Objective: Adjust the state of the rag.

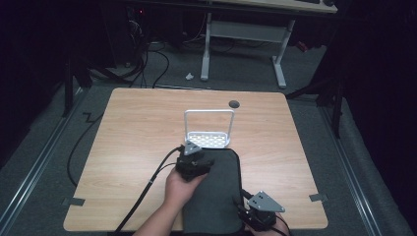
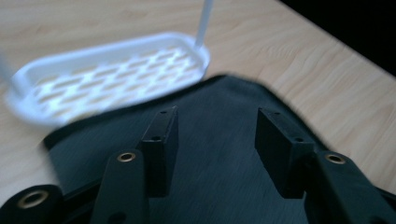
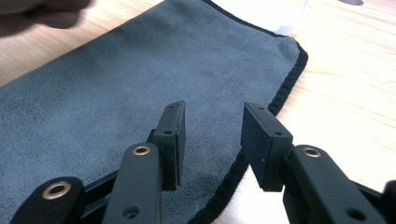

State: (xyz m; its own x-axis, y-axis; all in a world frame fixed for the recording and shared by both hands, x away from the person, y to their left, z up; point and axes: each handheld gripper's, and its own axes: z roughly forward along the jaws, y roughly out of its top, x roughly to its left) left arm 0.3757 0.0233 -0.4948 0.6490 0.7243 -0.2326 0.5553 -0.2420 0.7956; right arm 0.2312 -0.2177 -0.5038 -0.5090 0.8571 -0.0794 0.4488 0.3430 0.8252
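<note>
Cloth [image 1: 216, 191] lies flat beneath both hands' parted fingers [image 2: 161, 140], left hand [image 1: 181, 189] farther forward.

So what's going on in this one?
A person works a grey cloth laid flat on a wooden table with two hand-held grippers. The left gripper hovers over the cloth's far end, beside a white rack; the right gripper sits at the cloth's near right edge. Both have their fingers open, with nothing held.

Matt grey suede-like cloth [image 1: 214, 189], wood-grain table [image 1: 137, 132]
</note>
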